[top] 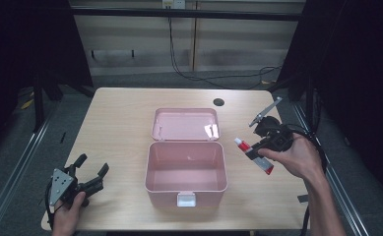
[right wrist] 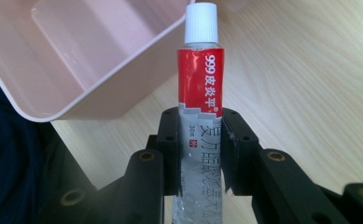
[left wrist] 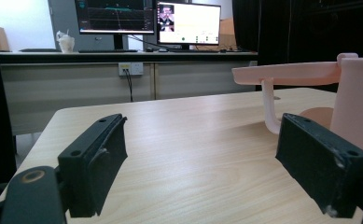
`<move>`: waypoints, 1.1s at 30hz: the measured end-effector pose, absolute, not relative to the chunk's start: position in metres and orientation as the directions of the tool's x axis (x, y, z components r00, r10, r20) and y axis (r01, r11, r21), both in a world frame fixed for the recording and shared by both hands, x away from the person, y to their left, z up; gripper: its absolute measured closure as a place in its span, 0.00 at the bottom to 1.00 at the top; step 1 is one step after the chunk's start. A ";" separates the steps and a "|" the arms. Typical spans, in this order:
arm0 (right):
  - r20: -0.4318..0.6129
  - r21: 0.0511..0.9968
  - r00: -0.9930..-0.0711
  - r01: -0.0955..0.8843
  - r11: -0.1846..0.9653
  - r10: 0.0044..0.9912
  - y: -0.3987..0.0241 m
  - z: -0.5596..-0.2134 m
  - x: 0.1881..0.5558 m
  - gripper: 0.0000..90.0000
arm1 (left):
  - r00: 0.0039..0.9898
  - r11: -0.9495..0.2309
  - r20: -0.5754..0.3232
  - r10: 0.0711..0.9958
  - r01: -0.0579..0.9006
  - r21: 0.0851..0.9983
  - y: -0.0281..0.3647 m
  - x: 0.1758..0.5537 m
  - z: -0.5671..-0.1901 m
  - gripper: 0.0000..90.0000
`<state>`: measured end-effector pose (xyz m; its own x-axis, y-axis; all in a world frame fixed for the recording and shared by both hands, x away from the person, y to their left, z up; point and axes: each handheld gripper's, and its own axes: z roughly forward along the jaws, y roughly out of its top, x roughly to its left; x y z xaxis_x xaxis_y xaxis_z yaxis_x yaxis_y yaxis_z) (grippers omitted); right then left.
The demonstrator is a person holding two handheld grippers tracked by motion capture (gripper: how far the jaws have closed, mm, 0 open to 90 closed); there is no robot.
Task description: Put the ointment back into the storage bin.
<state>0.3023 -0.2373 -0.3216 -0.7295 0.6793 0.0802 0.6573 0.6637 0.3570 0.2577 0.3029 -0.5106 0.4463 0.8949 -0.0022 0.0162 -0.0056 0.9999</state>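
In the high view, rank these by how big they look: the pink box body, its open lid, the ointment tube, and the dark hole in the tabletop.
1. pink box body
2. open lid, clearly smaller than the body, though it lies farther from the camera
3. ointment tube, clamped in the right gripper
4. dark hole

I am working in what looks like a lab or recording room, not a home. The pale wood-grain surface (top: 130, 113) stands between black curtains (top: 356, 73), with black cables (top: 179, 64) trailing down the panelled wall behind it. Beyond the surface, a long desk (left wrist: 123, 53) carries two lit computer monitors (left wrist: 188, 22), with a white wall socket (left wrist: 130, 69) just beneath.
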 end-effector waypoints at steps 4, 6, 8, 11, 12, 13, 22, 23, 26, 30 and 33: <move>0.080 0.358 -0.746 0.640 0.680 0.661 -0.230 -0.315 0.305 0.79 | 0.447 -0.006 -0.002 0.895 0.016 1.000 0.303 0.258 -0.511 0.18; 0.075 0.356 -0.757 0.628 0.692 0.649 -0.227 -0.312 0.307 0.79 | 0.447 -0.006 -0.002 0.895 0.016 1.000 0.303 0.258 -0.511 0.18; 0.084 0.358 -0.763 0.623 0.695 0.641 -0.224 -0.309 0.308 0.79 | 0.447 -0.006 -0.002 0.895 0.016 1.000 0.303 0.258 -0.511 0.18; 0.085 0.363 -0.777 0.607 0.707 0.623 -0.220 -0.306 0.309 0.79 | 0.447 -0.006 -0.002 0.895 0.016 1.000 0.303 0.258 -0.511 0.18; 0.084 0.364 -0.780 0.603 0.709 0.620 -0.220 -0.304 0.309 0.79 | 0.447 -0.006 -0.002 0.895 0.016 1.000 0.303 0.258 -0.511 0.18; 0.084 0.366 -0.782 0.601 0.711 0.618 -0.219 -0.304 0.309 0.79 | 0.447 -0.006 -0.002 0.895 0.016 1.000 0.303 0.258 -0.511 0.18; 0.077 0.356 -0.818 0.557 0.750 0.570 -0.203 -0.300 0.311 0.79 | 0.447 -0.006 -0.002 0.895 0.016 1.000 0.303 0.258 -0.511 0.18; 0.081 0.354 -0.822 0.553 0.754 0.564 -0.200 -0.299 0.311 0.79 | 0.447 -0.006 -0.002 0.895 0.016 1.000 0.303 0.258 -0.511 0.18; 0.073 0.360 -0.830 0.539 0.762 0.553 -0.194 -0.297 0.313 0.79 | 0.447 -0.006 -0.002 0.895 0.016 1.000 0.303 0.258 -0.511 0.18; 0.064 0.356 -0.841 0.523 0.775 0.538 -0.183 -0.295 0.314 0.79 | 0.447 -0.006 -0.002 0.894 0.016 1.000 0.303 0.258 -0.511 0.18; 0.051 0.359 -0.850 0.506 0.784 0.525 -0.174 -0.293 0.317 0.79 | 0.447 -0.006 -0.002 0.894 0.016 1.000 0.303 0.258 -0.511 0.18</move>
<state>0.3171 -0.1736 -0.2933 -0.8498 0.5246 0.0515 0.5059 0.7842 0.3593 0.2577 0.3030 -0.5106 0.4472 0.8944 -0.0021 0.0159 -0.0056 0.9999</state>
